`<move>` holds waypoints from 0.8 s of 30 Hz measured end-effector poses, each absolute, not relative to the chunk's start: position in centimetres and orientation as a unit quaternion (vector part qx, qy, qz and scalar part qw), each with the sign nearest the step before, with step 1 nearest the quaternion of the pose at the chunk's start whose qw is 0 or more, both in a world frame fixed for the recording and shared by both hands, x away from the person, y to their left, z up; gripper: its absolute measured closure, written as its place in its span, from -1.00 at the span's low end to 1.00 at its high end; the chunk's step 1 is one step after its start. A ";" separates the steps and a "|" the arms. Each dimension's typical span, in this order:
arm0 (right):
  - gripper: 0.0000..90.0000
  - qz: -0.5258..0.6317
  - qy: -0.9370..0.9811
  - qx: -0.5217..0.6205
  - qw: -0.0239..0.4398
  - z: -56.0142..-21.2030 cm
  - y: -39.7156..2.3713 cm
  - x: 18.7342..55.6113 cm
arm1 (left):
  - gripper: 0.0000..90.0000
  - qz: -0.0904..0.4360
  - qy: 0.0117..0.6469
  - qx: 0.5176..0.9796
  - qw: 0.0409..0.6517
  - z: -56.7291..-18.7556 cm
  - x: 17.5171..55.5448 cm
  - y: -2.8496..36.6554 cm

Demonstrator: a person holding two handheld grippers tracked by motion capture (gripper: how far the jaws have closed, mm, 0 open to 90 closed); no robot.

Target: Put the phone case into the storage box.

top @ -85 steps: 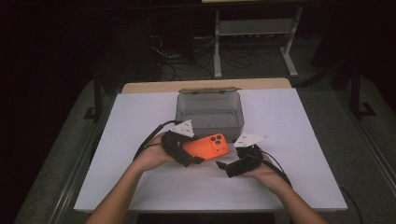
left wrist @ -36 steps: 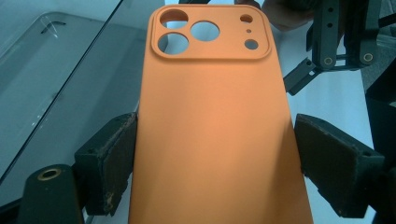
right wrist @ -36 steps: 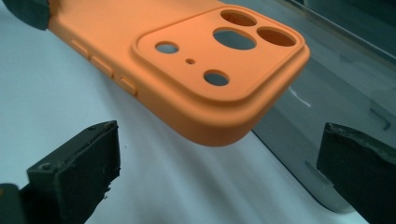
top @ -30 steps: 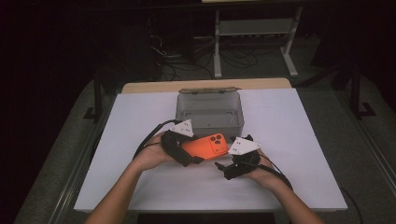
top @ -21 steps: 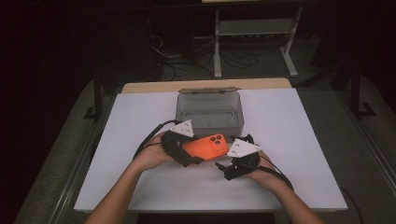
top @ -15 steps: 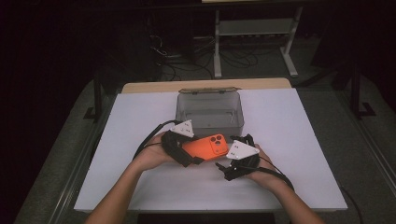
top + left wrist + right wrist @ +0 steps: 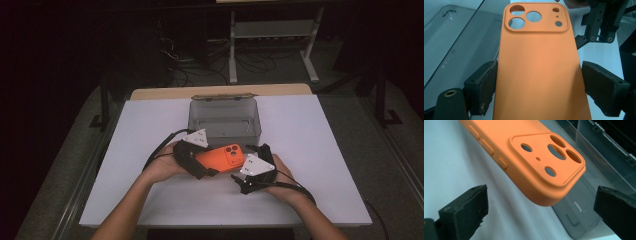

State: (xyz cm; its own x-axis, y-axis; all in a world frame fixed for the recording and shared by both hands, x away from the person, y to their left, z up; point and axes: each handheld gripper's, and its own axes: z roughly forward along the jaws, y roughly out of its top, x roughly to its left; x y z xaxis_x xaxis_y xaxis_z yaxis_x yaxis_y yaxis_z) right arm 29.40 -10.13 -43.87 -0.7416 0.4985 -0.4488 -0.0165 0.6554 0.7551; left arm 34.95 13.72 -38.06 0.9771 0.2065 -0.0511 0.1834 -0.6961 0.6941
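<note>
An orange phone case (image 7: 220,157) hangs just above the white table top, back side up, with its camera cut-outs toward the right. My left gripper (image 7: 206,161) is shut on it across its width; in the left gripper view both pads (image 7: 485,85) press the long edges of the case (image 7: 536,50). My right gripper (image 7: 244,169) stands open close by the camera end. In the right gripper view its jaws are spread wide (image 7: 541,212), and the case's corner (image 7: 524,150) floats ahead of them, untouched.
A clear plastic box (image 7: 225,117) with its hinged lid stands just behind the case, near the table's far edge. A white sheet (image 7: 325,150) covers the table, with bare room left and right of the hands. Dark floor, cables and a metal stand lie beyond.
The right gripper has edged a little to the left, closer to the case's camera end. The left gripper and the case have kept still.
</note>
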 end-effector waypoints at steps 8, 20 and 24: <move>-1.00 0.374 0.845 0.120 0.362 -43.9 -9.9 29.1 | -0.64 0.013 0.105 0.921 0.374 -38.1 34.9 13.7; -1.00 0.353 0.842 0.094 0.396 -43.9 -9.6 28.7 | -0.64 0.011 0.106 0.922 0.373 -38.2 34.9 13.5; -1.00 0.345 0.840 0.082 0.410 -43.9 -9.4 28.5 | -0.64 0.011 0.107 0.921 0.373 -38.3 34.8 13.5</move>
